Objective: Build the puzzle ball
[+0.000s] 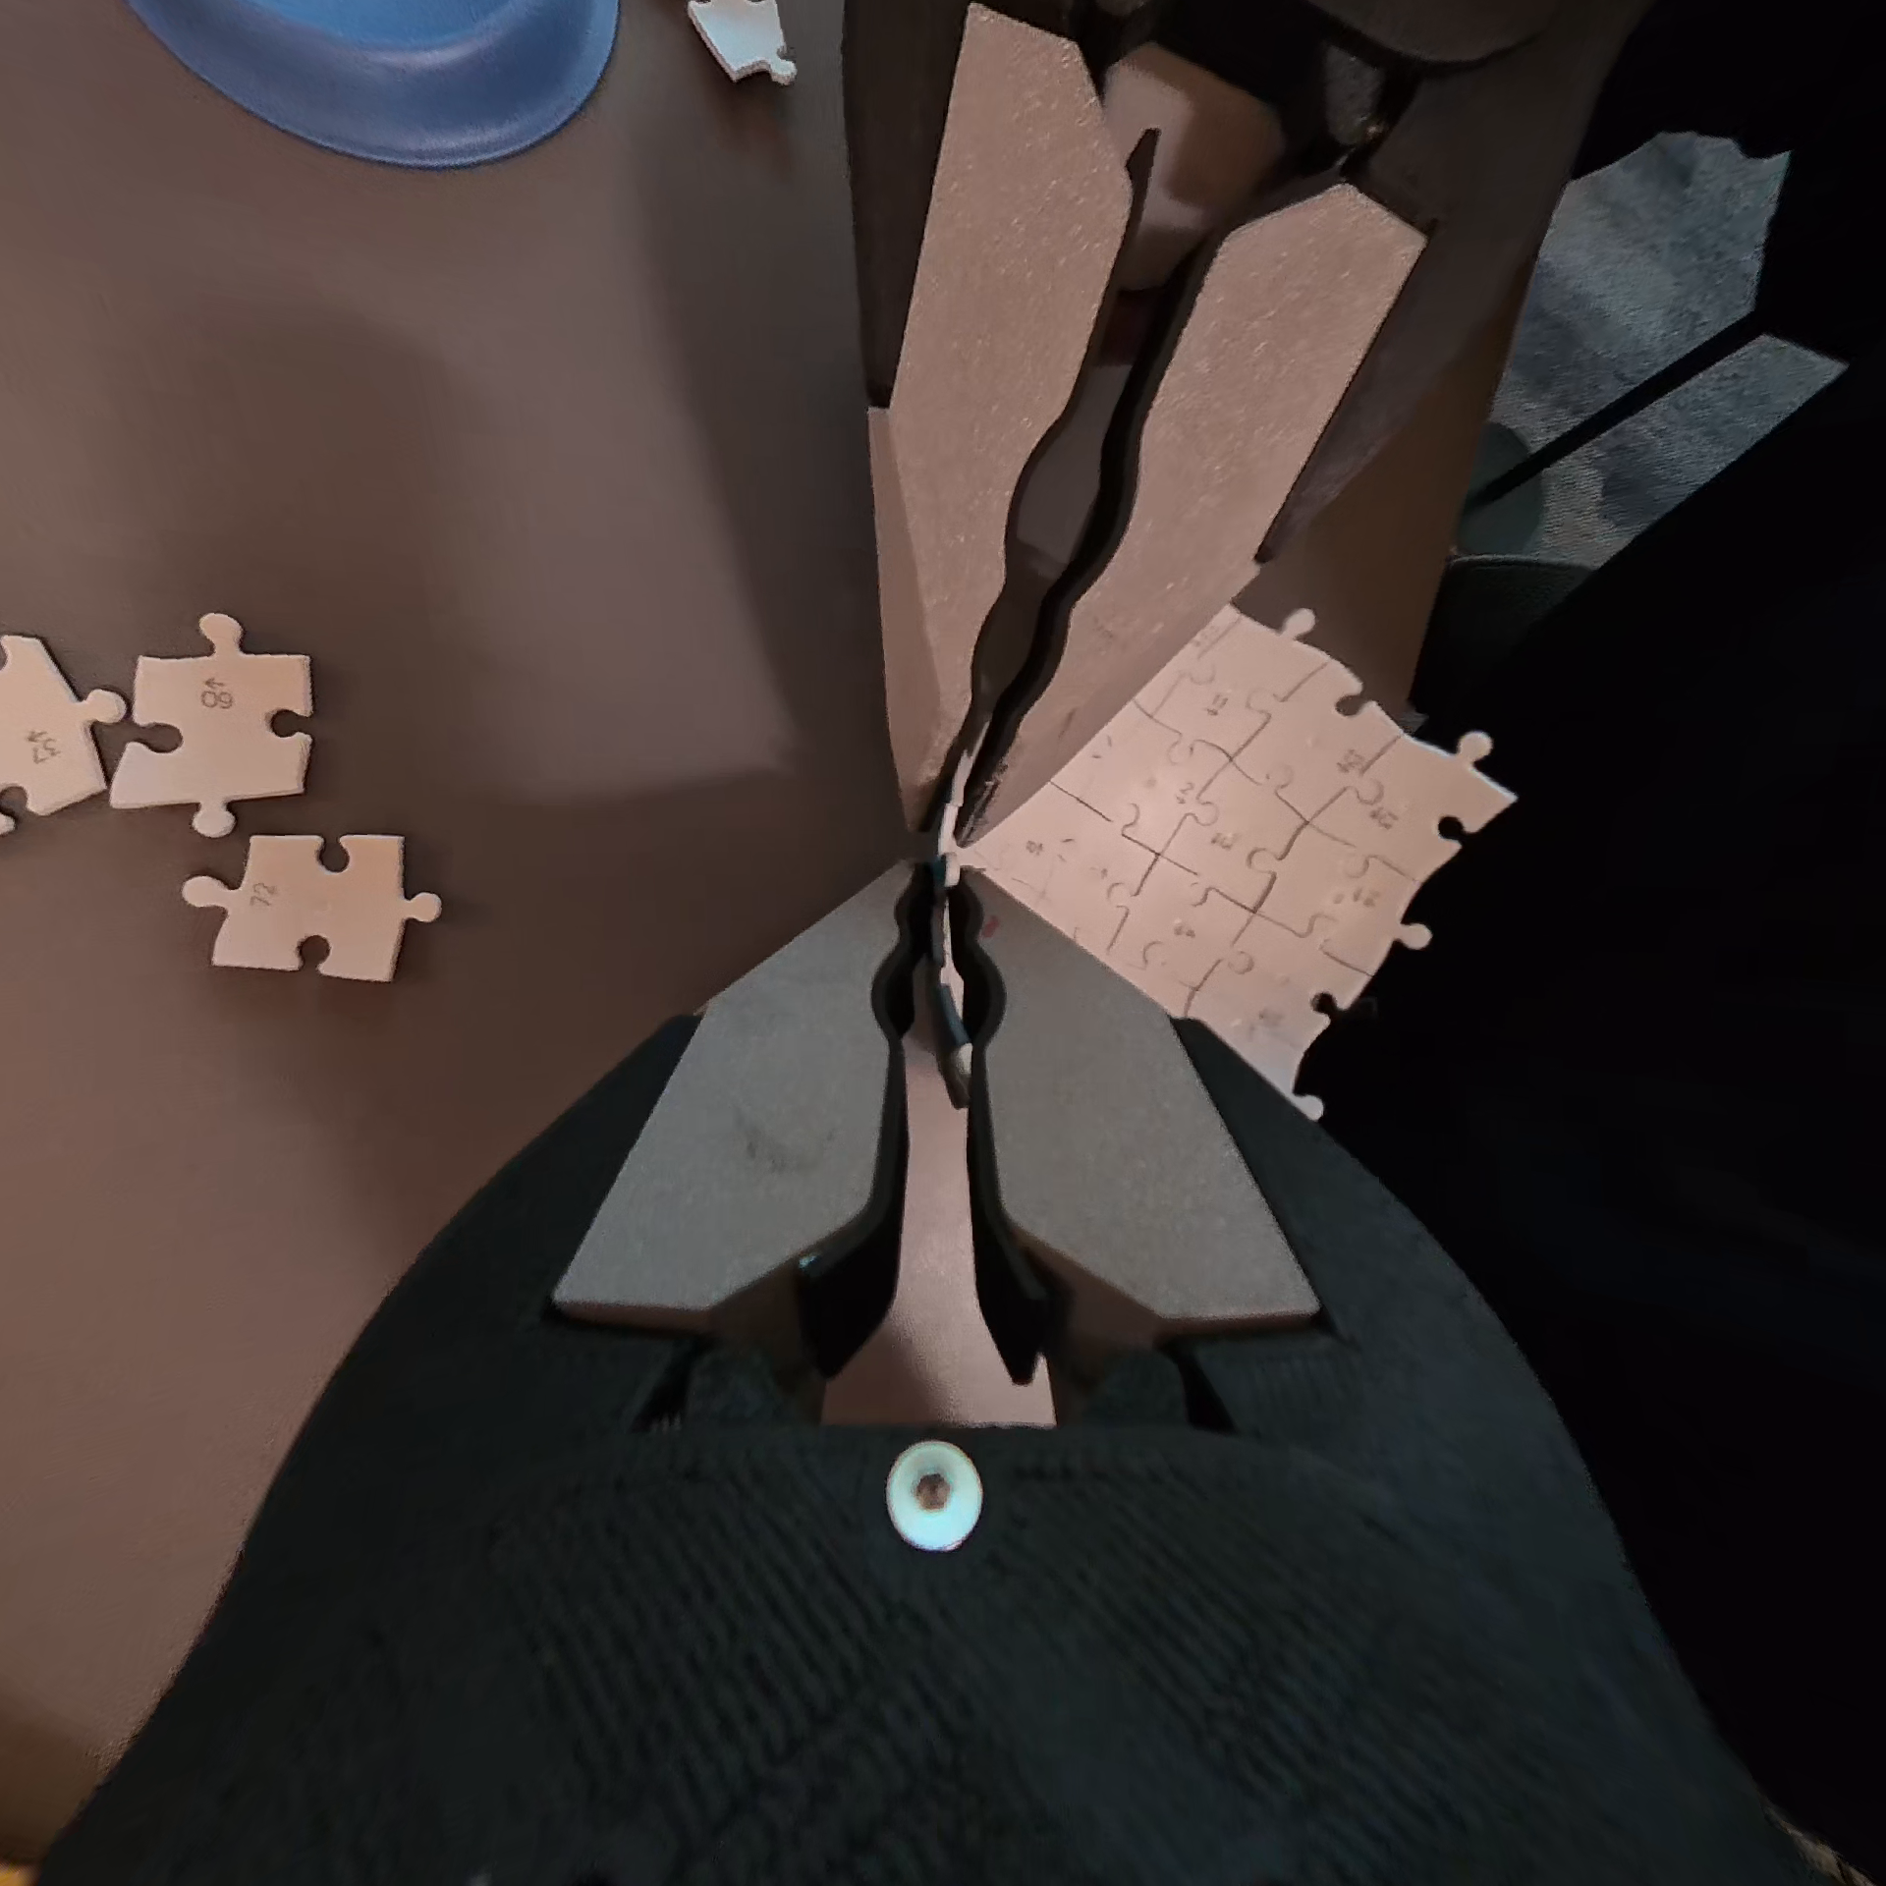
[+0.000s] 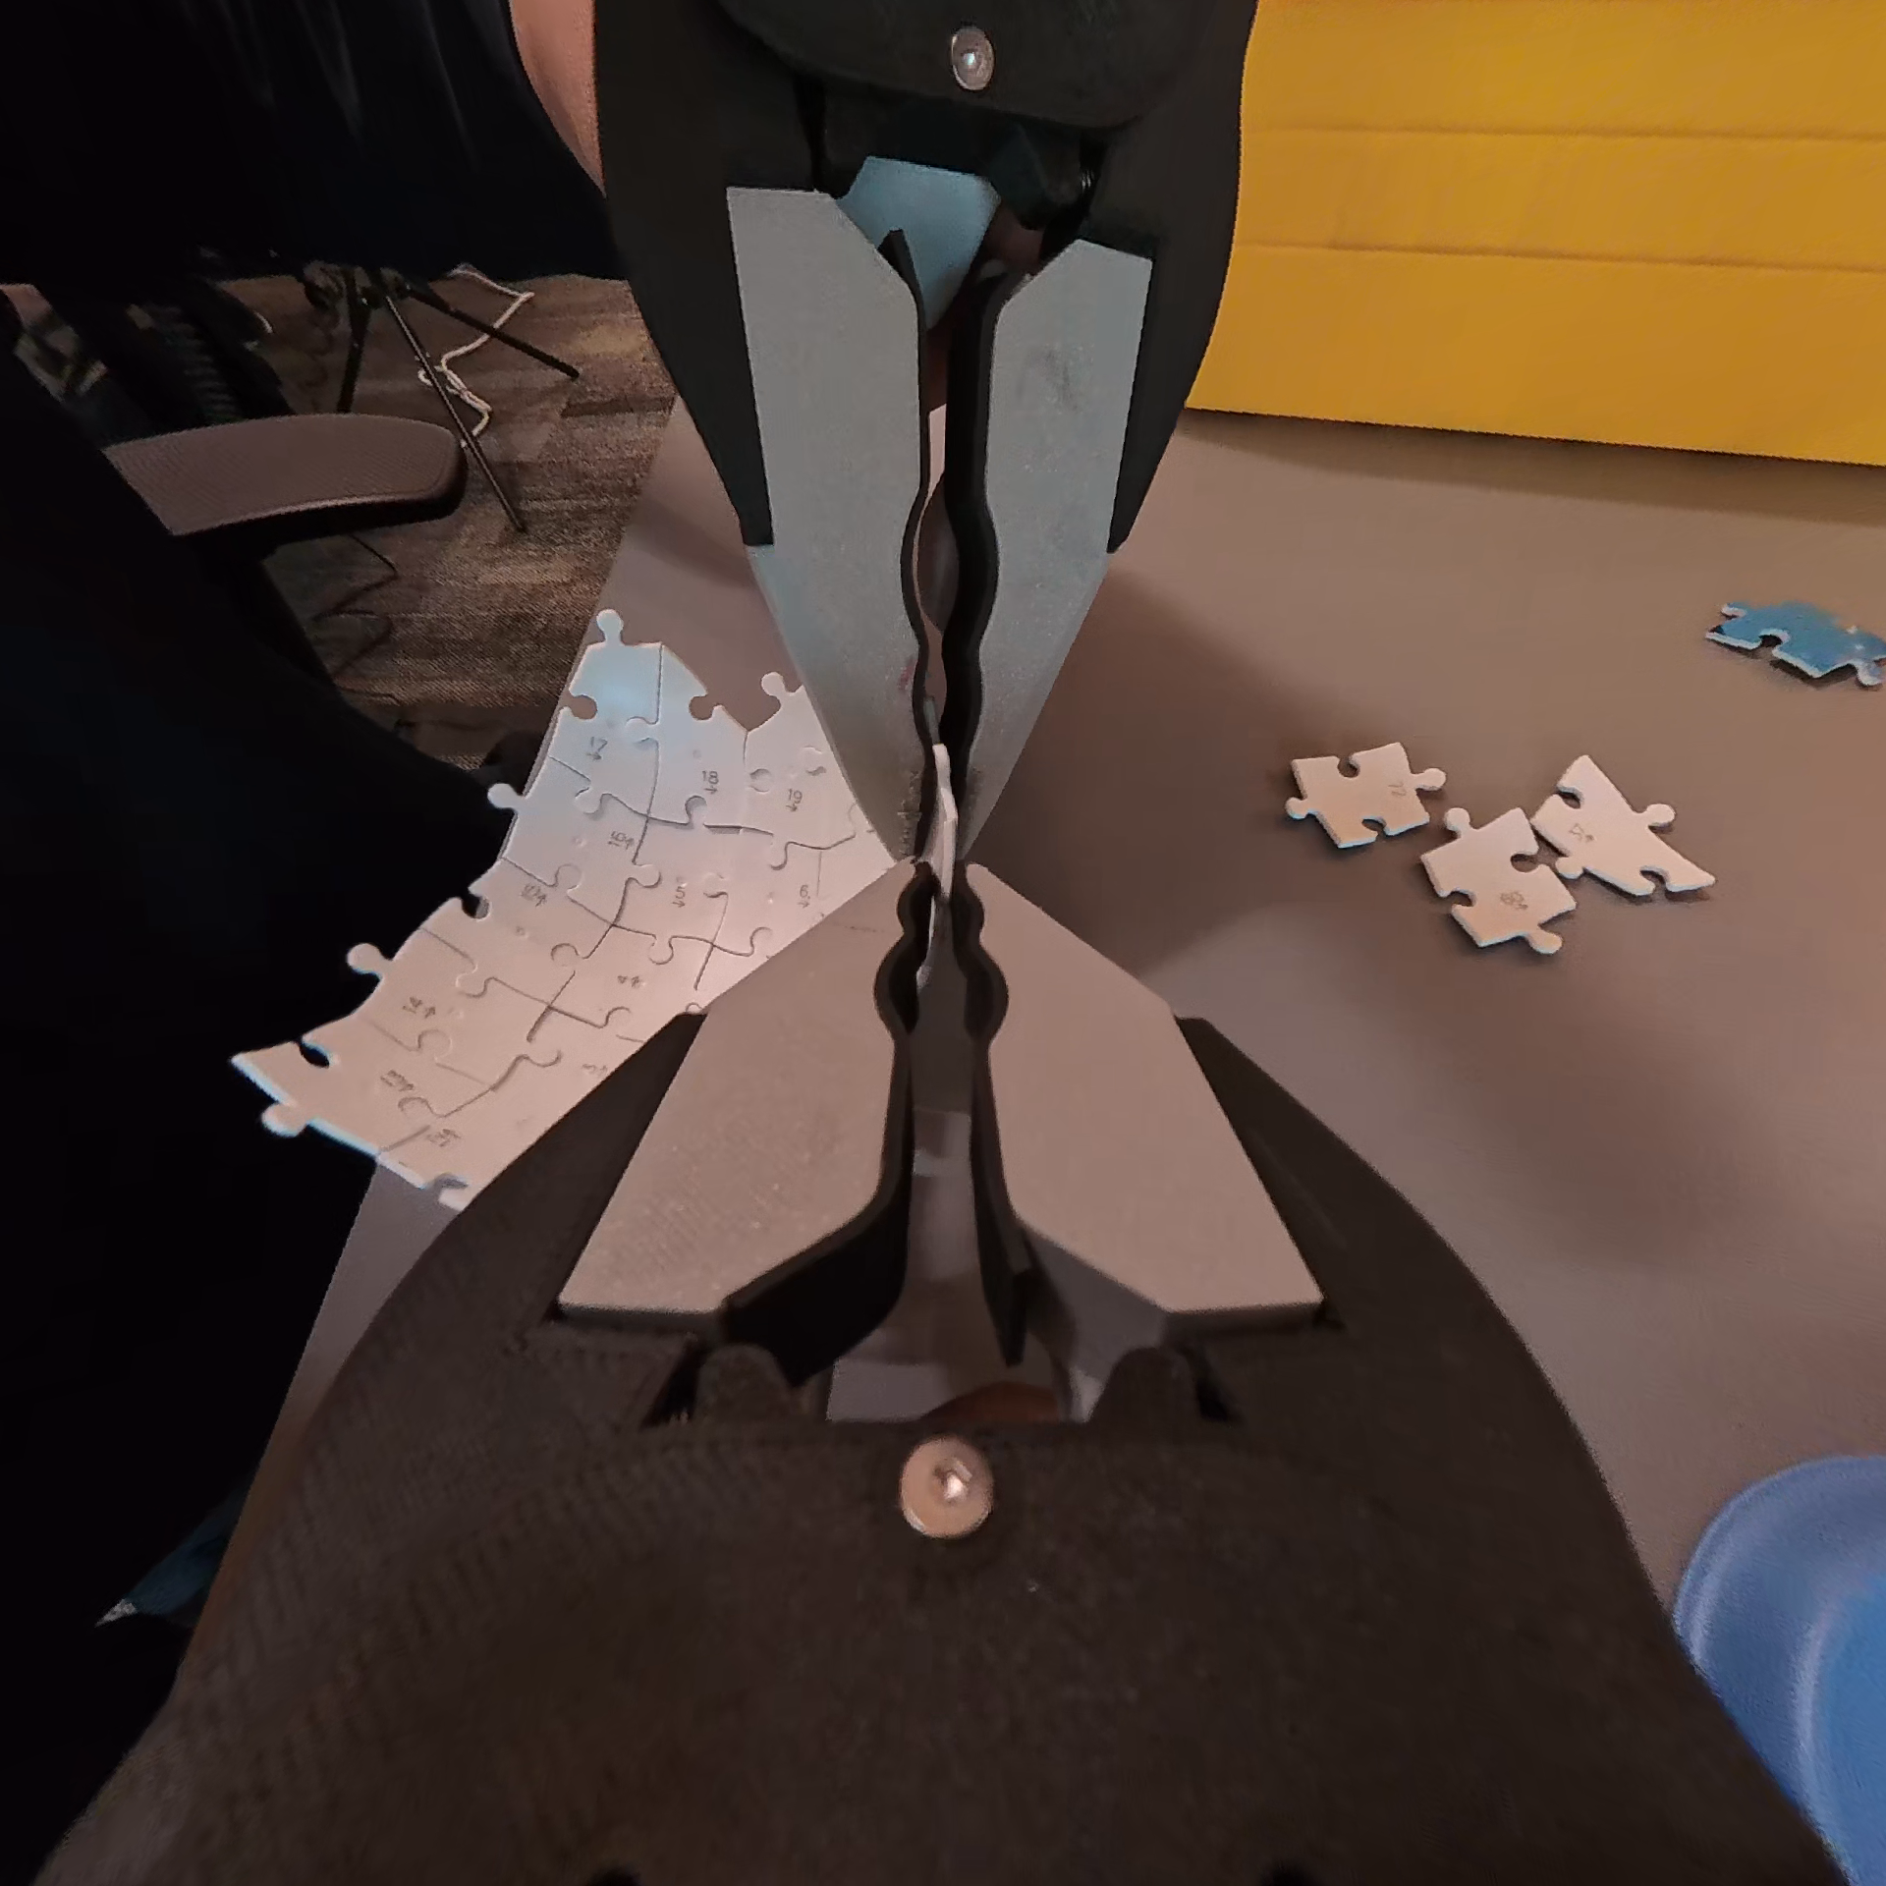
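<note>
A curved white section of joined puzzle pieces (image 1: 1225, 847) hangs in the air beside both grippers, its numbered back showing; it also shows in the right wrist view (image 2: 612, 898). My left gripper (image 1: 934, 893) is shut on a thin puzzle piece (image 1: 951, 1005) seen edge-on. My right gripper (image 2: 939, 893) is shut on the section's edge, tip to tip with the left gripper (image 2: 941, 806). In the left wrist view the right gripper (image 1: 957, 806) comes down from above. The fingers hide where piece and section meet.
Three loose white pieces (image 1: 214, 714) lie on the brown table (image 1: 510, 459) at left; they also show in the right wrist view (image 2: 1495, 883). A blue bowl (image 1: 388, 71) (image 2: 1786, 1633), a blue piece (image 2: 1796, 638), a yellow wall (image 2: 1531, 204) and a chair (image 2: 286, 480) are around. Both grippers' tips are close together, under 4 cm apart.
</note>
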### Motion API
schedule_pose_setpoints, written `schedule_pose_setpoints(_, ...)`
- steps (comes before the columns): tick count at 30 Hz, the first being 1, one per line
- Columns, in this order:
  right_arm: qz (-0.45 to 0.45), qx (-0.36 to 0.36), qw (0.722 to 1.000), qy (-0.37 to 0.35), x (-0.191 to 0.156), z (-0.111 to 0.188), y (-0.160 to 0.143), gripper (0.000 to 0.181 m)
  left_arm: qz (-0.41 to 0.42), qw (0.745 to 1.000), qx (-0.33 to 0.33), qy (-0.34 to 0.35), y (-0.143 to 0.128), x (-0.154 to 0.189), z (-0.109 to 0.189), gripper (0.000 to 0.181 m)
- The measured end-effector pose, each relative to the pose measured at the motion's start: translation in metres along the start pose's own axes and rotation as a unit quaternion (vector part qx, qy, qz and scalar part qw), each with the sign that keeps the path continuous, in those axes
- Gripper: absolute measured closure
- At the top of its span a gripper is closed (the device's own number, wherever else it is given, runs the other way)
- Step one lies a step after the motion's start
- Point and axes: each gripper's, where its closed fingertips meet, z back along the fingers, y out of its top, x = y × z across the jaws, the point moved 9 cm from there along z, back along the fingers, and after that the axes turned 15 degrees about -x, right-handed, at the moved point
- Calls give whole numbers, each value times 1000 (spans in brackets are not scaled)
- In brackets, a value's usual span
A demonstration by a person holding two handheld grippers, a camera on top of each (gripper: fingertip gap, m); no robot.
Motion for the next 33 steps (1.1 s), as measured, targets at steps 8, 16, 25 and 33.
schedule_pose_setpoints(8,-6,7,1000,21,3,5,-2,167,13,1000,-5,-1,-3,-6,4,162)
schedule_pose_setpoints(16,-18,0,999,30,5,4,-4,165,27,999,35,16,-13,-9,33,160)
schedule_pose_setpoints(25,-29,3,999,30,8,5,-4,163,49,995,91,10,-32,-4,45,160)
schedule_pose_setpoints(33,-41,-9,998,45,9,-2,-1,164,53,994,91,-26,-31,-5,24,159)
